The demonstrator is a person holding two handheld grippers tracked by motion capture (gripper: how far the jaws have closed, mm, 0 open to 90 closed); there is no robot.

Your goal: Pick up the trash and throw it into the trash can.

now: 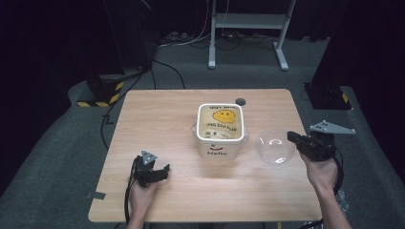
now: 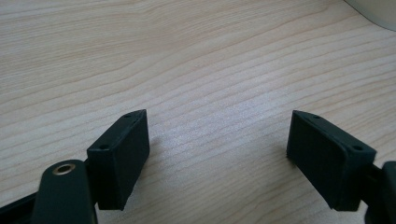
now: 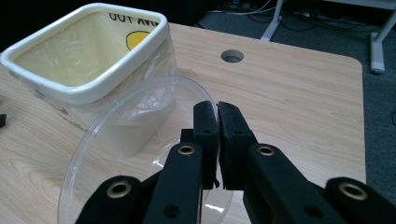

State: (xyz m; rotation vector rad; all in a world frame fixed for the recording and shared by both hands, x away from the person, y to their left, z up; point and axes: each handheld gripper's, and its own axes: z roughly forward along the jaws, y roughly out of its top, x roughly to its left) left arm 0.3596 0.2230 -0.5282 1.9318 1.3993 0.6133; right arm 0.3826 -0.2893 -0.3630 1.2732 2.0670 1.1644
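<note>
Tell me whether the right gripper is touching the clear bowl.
Touching. In the right gripper view, the right gripper has its jaws shut on the clear bowl's rim.

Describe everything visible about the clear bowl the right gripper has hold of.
The clear bowl looks like thin, glossy transparent plastic, round with a rolled rim, and empty. The right gripper pinches its rim with jaws shut, holding it tilted above the table, just right of the cream bin. Whether the bowl touches the bin is unclear.

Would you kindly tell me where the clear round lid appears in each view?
High view: the clear lid is right of centre, at the right gripper.
Left gripper view: not in it.
Right gripper view: lower centre-left, clamped at its rim.
Shared landmark: the cream bin beside it.
</note>
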